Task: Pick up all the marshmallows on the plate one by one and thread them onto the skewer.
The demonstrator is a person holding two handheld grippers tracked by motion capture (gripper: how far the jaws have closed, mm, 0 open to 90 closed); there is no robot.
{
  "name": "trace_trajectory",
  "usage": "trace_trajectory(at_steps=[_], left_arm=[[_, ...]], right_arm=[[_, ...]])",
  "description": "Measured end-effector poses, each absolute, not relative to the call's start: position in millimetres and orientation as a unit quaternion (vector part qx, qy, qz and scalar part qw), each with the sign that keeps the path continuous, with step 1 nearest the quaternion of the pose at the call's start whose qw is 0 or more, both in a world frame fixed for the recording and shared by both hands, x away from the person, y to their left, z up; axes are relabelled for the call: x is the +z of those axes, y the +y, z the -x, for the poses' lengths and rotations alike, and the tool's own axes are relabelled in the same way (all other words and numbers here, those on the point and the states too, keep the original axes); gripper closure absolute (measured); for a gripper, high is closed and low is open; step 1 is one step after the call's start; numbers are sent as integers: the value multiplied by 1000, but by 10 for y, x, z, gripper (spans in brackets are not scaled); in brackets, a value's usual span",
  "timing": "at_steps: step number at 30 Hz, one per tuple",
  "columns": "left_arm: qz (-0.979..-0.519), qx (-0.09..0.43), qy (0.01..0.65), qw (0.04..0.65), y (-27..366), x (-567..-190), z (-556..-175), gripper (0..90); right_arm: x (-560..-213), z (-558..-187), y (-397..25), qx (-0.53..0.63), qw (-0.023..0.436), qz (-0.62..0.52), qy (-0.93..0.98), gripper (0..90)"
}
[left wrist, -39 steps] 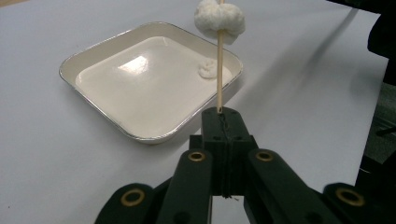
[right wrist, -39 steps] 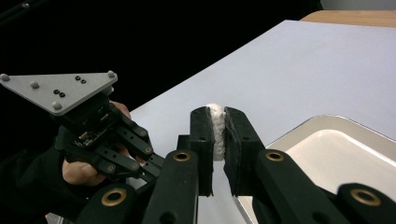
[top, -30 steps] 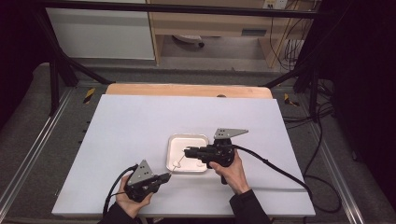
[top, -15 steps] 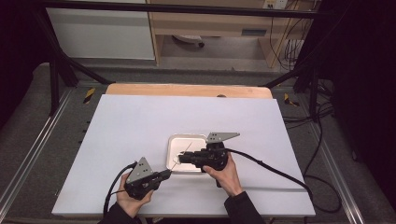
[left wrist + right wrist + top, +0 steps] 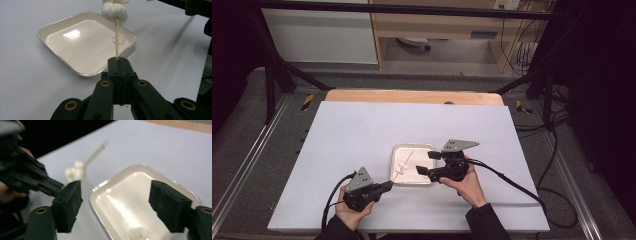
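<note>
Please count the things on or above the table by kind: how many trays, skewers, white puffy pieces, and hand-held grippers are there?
Tray: 1
Wooden skewer: 1, clamped in the left hand-held gripper
White puffy pieces: 2 that I can tell apart, a cluster on the skewer and a loose piece in the tray
Hand-held grippers: 2, the right hand-held gripper open
Total: 6

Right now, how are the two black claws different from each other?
The left claw is shut on the thin wooden skewer, which carries white puffy pieces; the right claw is open and holds nothing. The left claw sits beside the near corner of the square white tray, while the right claw reaches in from the tray's other side, its jaws spread over it. Both are black, hand-held and trail cables.
</note>
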State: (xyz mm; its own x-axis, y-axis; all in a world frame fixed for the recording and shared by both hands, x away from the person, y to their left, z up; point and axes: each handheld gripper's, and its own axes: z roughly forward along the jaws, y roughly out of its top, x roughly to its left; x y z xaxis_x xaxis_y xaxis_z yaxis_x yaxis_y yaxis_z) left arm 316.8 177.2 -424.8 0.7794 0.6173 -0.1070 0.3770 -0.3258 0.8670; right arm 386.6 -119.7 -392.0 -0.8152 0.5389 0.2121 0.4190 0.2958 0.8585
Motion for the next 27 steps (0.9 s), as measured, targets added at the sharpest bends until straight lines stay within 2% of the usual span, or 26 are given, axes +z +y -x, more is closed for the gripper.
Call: trace_trajectory(at_steps=[3,12,27], left_arm=[[-805,121,309,491,1773,-4255,-3174,890],[-806,113,317,486,1794,-4258,-3165,890],[-807,113,317,486,1790,-4259,-3170,890]], right_arm=[[-4042,-3913,-1178,469,63,-299,829,250],[-4348,-3994,-1086,387,76,-290,872,426],[-4476,-3991,-1042,362,112,-268,886,640]])
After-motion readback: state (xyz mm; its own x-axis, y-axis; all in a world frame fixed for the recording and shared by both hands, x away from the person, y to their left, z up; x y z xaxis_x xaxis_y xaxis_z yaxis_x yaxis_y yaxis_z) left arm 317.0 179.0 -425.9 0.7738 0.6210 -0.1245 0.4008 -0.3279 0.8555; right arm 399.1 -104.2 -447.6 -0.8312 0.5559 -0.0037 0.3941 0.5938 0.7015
